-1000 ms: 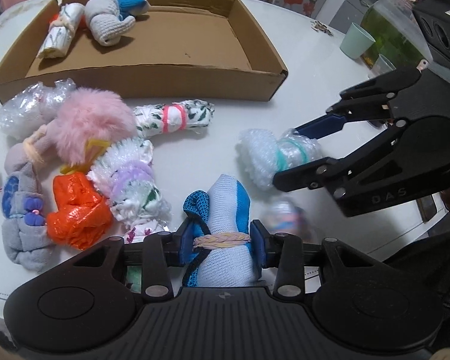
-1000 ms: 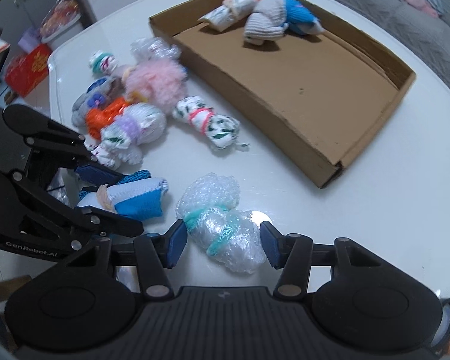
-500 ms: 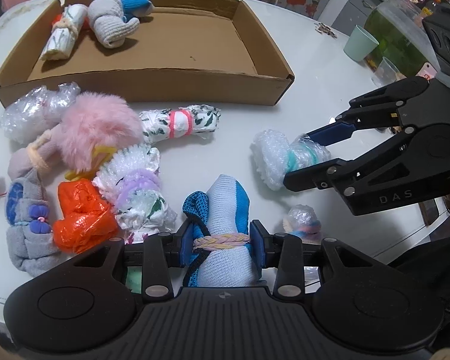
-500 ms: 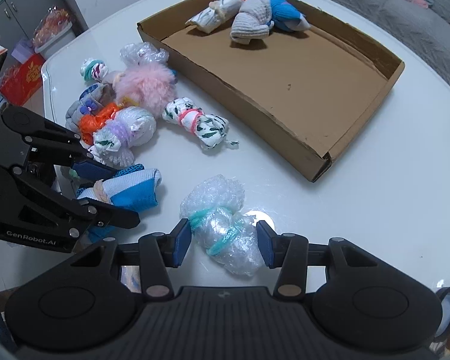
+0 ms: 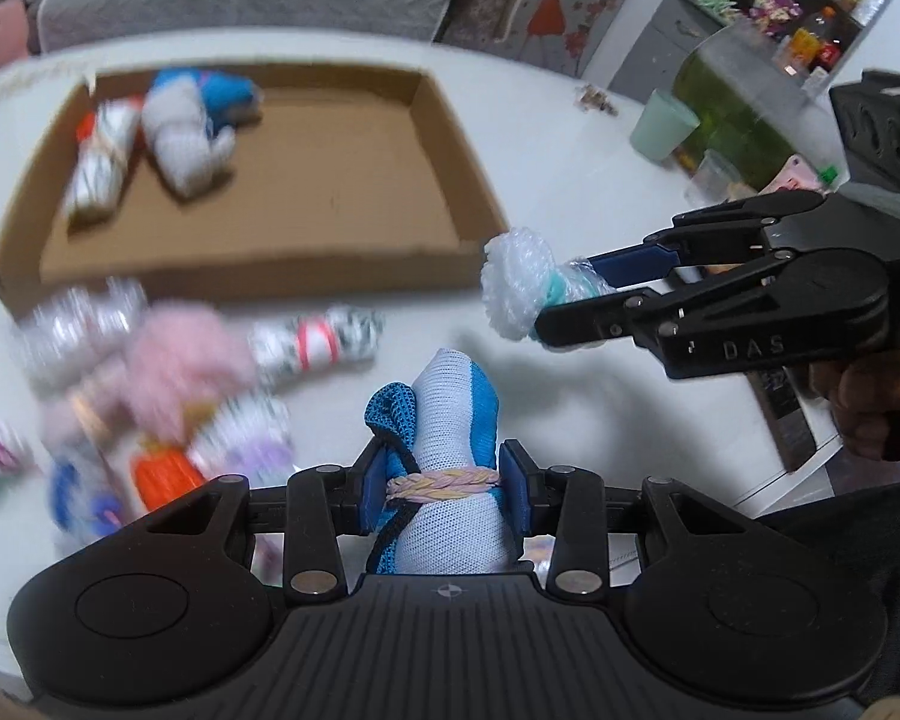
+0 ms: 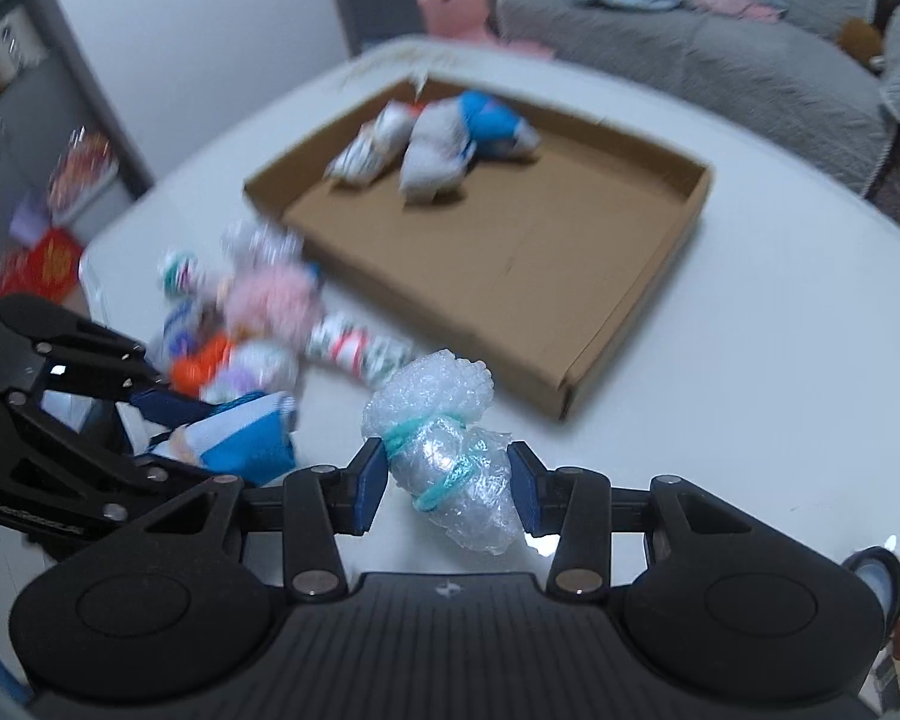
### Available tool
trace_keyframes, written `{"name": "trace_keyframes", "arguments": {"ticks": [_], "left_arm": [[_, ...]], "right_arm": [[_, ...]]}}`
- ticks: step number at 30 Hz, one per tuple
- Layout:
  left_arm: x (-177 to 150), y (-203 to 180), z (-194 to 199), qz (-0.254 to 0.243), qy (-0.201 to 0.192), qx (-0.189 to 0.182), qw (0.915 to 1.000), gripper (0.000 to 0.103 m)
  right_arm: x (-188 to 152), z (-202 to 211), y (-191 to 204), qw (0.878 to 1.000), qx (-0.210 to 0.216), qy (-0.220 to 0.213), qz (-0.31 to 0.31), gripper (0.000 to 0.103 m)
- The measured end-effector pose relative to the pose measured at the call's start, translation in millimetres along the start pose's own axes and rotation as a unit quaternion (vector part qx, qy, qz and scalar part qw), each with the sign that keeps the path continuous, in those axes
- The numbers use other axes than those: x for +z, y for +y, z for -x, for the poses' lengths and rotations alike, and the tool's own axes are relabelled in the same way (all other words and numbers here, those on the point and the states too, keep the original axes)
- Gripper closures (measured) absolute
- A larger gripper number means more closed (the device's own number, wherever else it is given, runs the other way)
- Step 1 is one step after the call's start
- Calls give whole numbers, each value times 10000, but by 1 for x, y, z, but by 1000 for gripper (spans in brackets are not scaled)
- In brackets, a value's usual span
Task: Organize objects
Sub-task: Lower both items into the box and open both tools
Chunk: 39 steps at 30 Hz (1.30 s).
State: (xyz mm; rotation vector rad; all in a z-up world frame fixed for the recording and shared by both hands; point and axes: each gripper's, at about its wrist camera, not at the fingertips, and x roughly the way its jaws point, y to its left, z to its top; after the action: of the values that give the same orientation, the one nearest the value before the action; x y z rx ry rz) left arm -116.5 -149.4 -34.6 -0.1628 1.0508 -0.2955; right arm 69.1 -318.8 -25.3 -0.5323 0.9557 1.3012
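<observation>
My left gripper (image 5: pixel 444 483) is shut on a white and blue sock bundle (image 5: pixel 450 408) tied with a braided band, held above the table. My right gripper (image 6: pixel 447 480) is shut on a bubble-wrap bundle (image 6: pixel 441 438) tied with teal string, also lifted; it shows in the left wrist view (image 5: pixel 525 288) too. The cardboard tray (image 5: pixel 306 264) lies ahead with two bundles (image 5: pixel 174 138) in its far left corner. The left gripper with its sock bundle shows in the right wrist view (image 6: pixel 240 438).
Several loose bundles lie on the white table left of me: a pink fluffy one (image 5: pixel 186 360), a floral roll (image 5: pixel 318 342), an orange one (image 5: pixel 162 474). A green cup (image 5: pixel 660 132) and a tank (image 5: pixel 744 102) stand at the far right. A sofa (image 6: pixel 690 48) is beyond.
Both grippers have risen off the table with their bundles and moved toward the tray. The right gripper closed fully on the bubble-wrap bundle.
</observation>
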Motion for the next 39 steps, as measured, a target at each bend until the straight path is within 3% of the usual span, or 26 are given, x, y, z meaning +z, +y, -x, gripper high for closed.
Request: {"name": "trace_keyframes", "arguments": {"ticks": [4,8,14,19,25,39], "left_arm": [[38,17,33,-277,-317,207,9989,57],[83,51,54,-379,-611,674,9951,57],[122,97,50,-403,-641,1161,9903,57],[128,124,16,-471,-386,1155,9914,57],[120,145,-13,-654,-57,1222,9903,57],[109,164,-45,-755,342,1488,9854,57]], "right_arm": [[20,15,-4,9988,21,-432,-232,63],[60,20,2,9969,75,-735,-269,63],[118,-6,24,9950,305,-924,-245,63],[139,-58,32,9960,454,-661,-395,63],[144,-105,31,9988,302,-159,-361,63],[140,-147,40,9977,393,253,-484,63]]}}
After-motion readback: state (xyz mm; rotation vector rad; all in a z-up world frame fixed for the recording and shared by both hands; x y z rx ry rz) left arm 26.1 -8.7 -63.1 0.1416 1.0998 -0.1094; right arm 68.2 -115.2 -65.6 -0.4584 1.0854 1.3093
